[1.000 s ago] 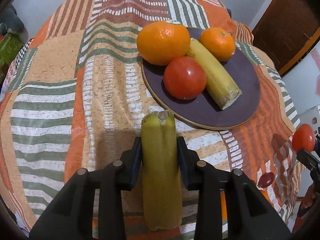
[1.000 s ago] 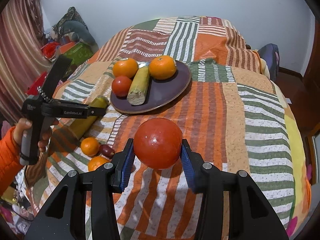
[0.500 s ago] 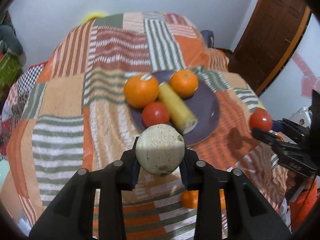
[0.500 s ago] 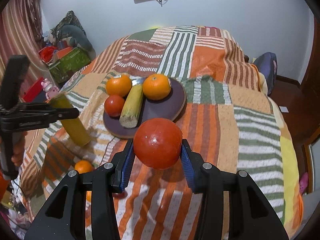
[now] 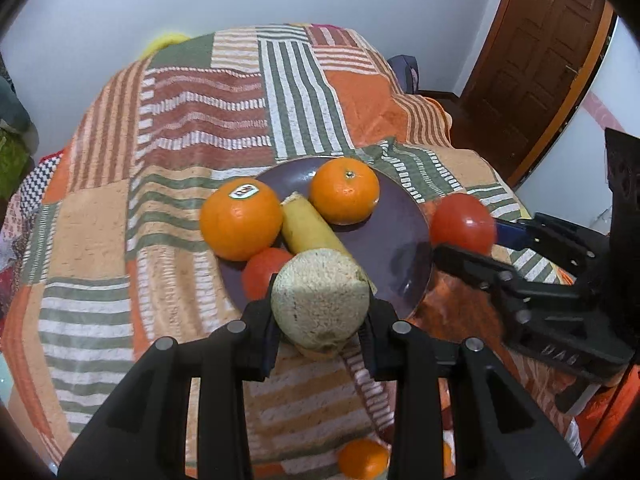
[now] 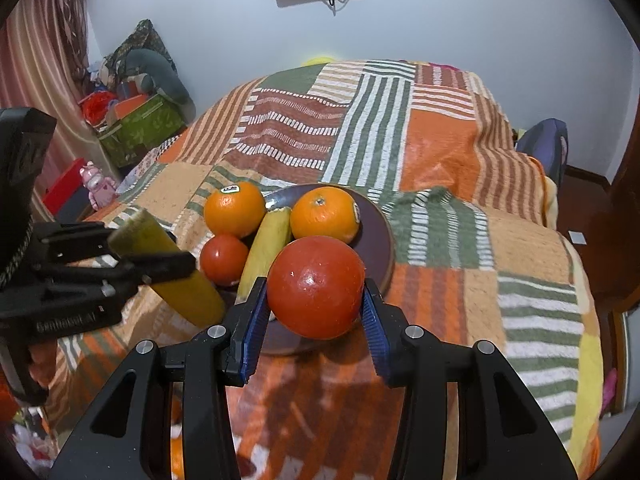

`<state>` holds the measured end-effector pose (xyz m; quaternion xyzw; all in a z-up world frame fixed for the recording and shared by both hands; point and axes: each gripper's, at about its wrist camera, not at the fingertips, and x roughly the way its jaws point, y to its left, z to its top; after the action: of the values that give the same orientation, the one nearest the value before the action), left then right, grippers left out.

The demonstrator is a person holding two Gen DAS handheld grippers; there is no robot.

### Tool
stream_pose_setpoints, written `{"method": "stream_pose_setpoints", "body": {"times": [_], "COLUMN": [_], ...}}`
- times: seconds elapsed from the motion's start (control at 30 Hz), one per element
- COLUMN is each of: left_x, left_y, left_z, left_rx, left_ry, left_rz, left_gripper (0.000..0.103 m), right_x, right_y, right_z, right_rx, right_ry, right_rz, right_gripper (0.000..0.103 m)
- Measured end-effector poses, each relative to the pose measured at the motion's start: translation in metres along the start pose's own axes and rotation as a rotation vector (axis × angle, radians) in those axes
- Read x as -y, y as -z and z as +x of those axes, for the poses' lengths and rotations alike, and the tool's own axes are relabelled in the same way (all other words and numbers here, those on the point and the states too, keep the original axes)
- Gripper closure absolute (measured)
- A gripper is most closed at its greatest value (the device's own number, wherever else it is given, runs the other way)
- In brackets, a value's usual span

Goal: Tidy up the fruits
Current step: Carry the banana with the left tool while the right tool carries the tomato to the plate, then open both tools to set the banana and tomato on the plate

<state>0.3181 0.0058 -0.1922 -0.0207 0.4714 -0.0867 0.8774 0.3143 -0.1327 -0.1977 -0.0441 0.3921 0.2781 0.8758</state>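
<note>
**Operator:** On the purple plate [image 6: 382, 236], the count is four: two oranges [image 6: 235, 209], one small tomato [image 6: 224, 259] and one yellow corn-like piece [image 6: 266, 246] between them. Two items are in transit and are not yet set down.

**Checker:** State what each tool is carrying.

**Operator:** My left tool [image 5: 320, 318] is clenched on a second yellow piece [image 5: 320, 298]. In the left wrist view I see only its pale cut end, facing the camera and hanging over the near rim of the plate. The right wrist view shows its full length [image 6: 170, 270], tilted, just left of the plate. My right tool [image 6: 314, 312] is clenched on the large tomato [image 6: 316, 288], held between the blue pads [image 6: 252, 322] above the near edge of the plate. From the left wrist view that tomato [image 5: 462, 224] sits just off the plate's right rim.

**Checker:** What is left to do?

**Operator:** In my judgement, more than half is done. Remaining steps: lower both held items onto the bare right portion of the plate, then release them. At least one small orange fruit [image 5: 362, 460] lies on the bedspread [image 5: 92, 220] near me, below the left tool. It must be collected afterwards.

**Checker:** Any caution?

**Operator:** The two tools are near each other at the plate. I would place one item at a time. The tomato is round and may roll on the plate.
</note>
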Motion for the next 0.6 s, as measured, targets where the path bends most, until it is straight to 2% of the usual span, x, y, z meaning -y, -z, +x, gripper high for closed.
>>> {"method": "stream_pose_setpoints", "body": {"times": [0.33, 0.6], "left_x": [0.007, 0.007], "left_y": [-0.018, -0.026], "left_z": [0.026, 0.031], "left_rx": [0.003, 0.018], "left_ry": [-0.03, -0.04], "left_rz": [0.034, 0.032], "left_gripper": [0.07, 0.069], "right_x": [0.003, 0.005], "right_y": [-0.009, -0.007], "right_z": [0.044, 0.058], "right_rx": [-0.087, -0.116], "right_ry": [0.014, 0.015], "right_rz": [-0.031, -0.036], "right_gripper": [0.062, 0.061]}}
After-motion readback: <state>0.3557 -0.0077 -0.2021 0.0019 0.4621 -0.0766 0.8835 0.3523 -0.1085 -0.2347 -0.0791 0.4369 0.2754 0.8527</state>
